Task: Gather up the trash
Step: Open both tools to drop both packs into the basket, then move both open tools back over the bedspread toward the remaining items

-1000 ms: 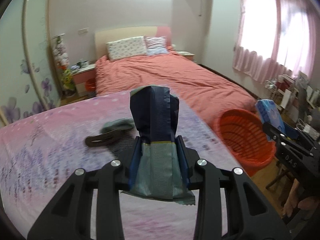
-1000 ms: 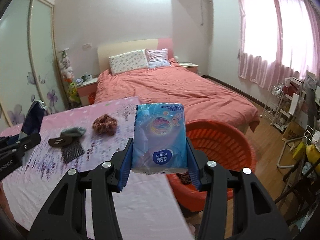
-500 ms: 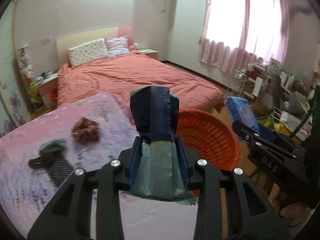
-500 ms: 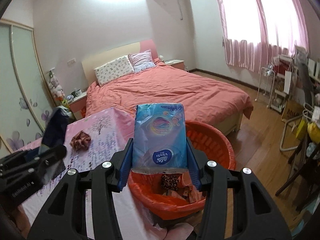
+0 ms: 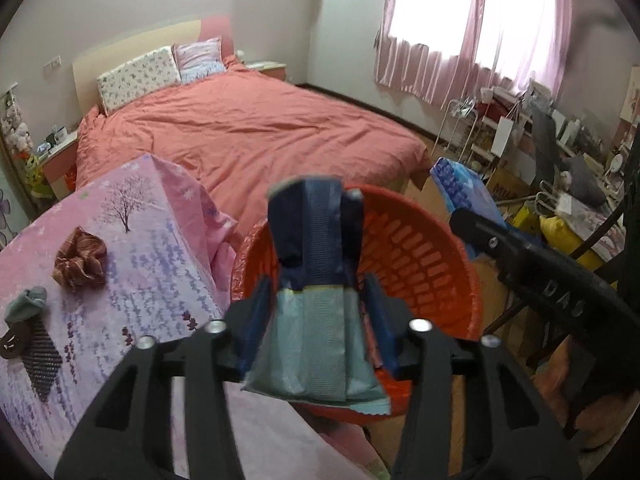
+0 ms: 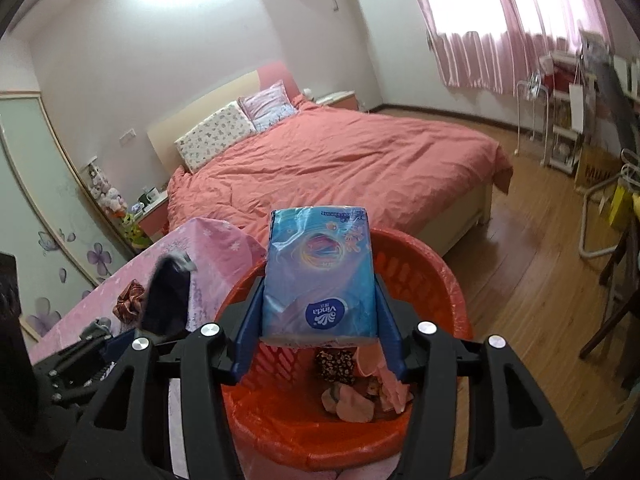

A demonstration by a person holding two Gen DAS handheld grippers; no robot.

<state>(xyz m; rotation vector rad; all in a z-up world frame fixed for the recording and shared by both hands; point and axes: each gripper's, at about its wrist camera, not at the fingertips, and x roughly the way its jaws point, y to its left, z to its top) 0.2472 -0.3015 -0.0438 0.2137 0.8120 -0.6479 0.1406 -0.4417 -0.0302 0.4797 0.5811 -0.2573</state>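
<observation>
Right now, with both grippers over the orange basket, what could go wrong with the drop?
1. The left gripper has just been opening, and the dark blue wrapper stands loose between its pads, near the orange basket rim beside the table; it may flutter out.
2. The tissue pack may snag on the right gripper.

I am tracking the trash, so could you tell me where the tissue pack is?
In the right wrist view, the tissue pack sits centre frame between the right gripper fingers, above the orange basket.

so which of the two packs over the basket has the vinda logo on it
The light blue tissue pack in the right gripper. The left gripper's pack is dark navy and grey, with no logo showing.
</observation>
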